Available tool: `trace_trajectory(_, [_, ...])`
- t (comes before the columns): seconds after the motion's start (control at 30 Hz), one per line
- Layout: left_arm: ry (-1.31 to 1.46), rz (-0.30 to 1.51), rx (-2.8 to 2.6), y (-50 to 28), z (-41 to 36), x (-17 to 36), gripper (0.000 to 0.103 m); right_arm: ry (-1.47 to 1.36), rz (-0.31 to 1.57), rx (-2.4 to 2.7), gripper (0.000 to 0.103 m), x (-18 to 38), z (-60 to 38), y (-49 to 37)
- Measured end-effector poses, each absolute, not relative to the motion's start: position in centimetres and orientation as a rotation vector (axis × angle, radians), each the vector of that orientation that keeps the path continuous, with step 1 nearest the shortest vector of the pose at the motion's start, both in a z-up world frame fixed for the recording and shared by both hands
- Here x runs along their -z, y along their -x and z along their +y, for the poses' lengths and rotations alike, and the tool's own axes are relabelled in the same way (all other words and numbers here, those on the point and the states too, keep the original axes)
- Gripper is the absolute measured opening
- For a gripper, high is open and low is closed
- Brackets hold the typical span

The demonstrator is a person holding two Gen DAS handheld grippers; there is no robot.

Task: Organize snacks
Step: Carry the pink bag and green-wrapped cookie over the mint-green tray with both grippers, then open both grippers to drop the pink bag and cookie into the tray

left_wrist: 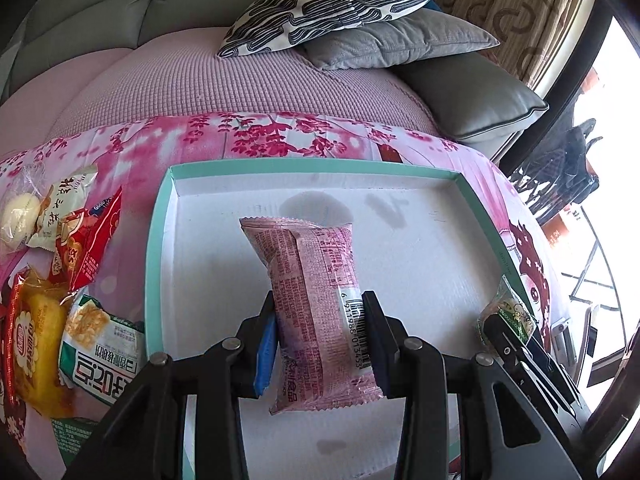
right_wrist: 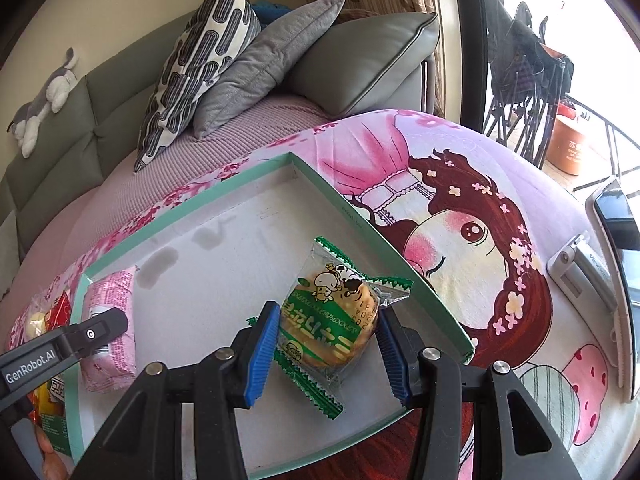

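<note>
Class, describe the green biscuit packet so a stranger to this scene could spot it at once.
Find the shallow teal-rimmed tray on the pink cartoon cloth. Over the tray's right side, the right claw grips the green packet. Unlike the pink packet opposite, it shows a round biscuit and a cartoon cow.

Bright daylight pours in from the window at three o'clock in the left wrist view and at one to two o'clock in the right, where it blows out to plain white. The white tray floor is evenly lit, with soft smudgy shadows. Both views are sharp at centre; fisheye bending curves the sofa, and black vignette rings the corners.
</note>
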State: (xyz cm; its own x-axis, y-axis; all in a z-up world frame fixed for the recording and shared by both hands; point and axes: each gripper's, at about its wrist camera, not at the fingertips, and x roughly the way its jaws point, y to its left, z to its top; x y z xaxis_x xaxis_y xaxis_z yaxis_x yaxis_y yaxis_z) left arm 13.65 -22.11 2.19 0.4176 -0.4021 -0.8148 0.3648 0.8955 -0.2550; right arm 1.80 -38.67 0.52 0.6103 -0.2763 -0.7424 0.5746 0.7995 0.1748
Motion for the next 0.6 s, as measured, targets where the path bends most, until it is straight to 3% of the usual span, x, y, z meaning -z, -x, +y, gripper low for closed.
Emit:
trace_trajectory(0.33, [0.043,1.055,0.47,-13.5,-22.2,-1.1,0.042,-0.404,0.786,0.515,0.052,-0.4,-38.5,-1.9])
trace_trajectory(0.6, [0.005,1.069,0.459,-13.4,-22.5,-0.9,0.05,-0.398,0.79,0.513,0.056,-0.5,-38.4,-2.0])
